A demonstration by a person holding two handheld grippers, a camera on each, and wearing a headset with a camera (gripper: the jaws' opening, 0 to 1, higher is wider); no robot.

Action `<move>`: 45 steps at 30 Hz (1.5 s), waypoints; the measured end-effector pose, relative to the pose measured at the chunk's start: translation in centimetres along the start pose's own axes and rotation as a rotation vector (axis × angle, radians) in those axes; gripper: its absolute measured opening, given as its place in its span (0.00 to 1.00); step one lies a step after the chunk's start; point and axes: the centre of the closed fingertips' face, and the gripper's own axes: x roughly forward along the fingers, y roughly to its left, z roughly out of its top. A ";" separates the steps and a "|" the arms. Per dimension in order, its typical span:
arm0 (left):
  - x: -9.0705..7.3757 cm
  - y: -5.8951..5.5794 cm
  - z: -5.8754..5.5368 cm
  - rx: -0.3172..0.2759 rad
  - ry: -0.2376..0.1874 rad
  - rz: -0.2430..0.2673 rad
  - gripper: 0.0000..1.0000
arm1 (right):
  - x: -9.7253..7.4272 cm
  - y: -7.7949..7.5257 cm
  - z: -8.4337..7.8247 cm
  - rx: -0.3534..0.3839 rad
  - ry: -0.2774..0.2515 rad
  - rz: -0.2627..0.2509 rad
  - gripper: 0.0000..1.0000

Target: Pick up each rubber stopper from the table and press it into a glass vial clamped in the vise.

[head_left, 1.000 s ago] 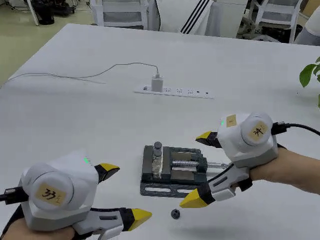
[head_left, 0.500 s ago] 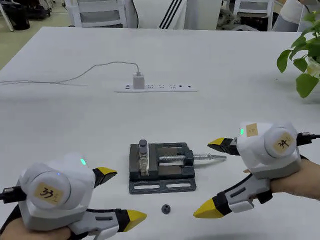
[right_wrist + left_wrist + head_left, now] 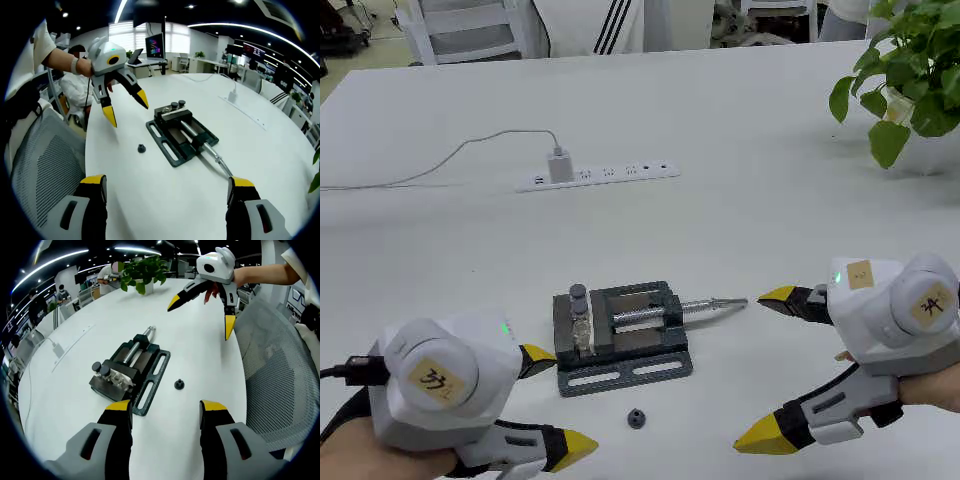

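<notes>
The white table (image 3: pixel 740 220) has plenty of bare room on every side of the work, and its far edge lies well beyond the power strip (image 3: pixel 598 176). The strip has a white charger (image 3: pixel 560 165) plugged in, and a thin cable (image 3: pixel 450 160) trails off to the left. A potted plant (image 3: pixel 905 70) stands at the far right, well apart from everything. Nothing lies between either tool and the small dark rubber stopper (image 3: pixel 637 418), which sits alone on the bare tabletop just in front of the vise (image 3: pixel 620 335), not touching it. It is too small to tell which way it faces. The vise lies with its long axis running left to right, and its screw handle (image 3: pixel 715 303) points at the right gripper (image 3: pixel 763 367). Glass vials (image 3: pixel 581 322) stand upright in its left end, and at least two dark tops can be made out in the left gripper view. The left gripper (image 3: pixel 558 398) hangs low near the vise's left front corner, its yellow-tipped jaws spread and empty. The right gripper hovers off the screw end with its jaws spread wide, holding nothing.
</notes>
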 end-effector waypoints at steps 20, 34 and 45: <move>4.7 -1.6 1.3 0.173 0.241 -0.188 0.19 | -1.2 0.8 -0.7 0.048 -0.036 -0.035 0.98; 6.2 -2.2 1.0 0.133 0.320 -0.232 0.08 | -1.7 0.9 -1.7 0.069 -0.028 -0.045 0.97; 6.7 -2.7 0.6 0.160 0.378 -0.252 0.06 | -1.7 1.2 -2.0 0.079 -0.031 -0.048 0.95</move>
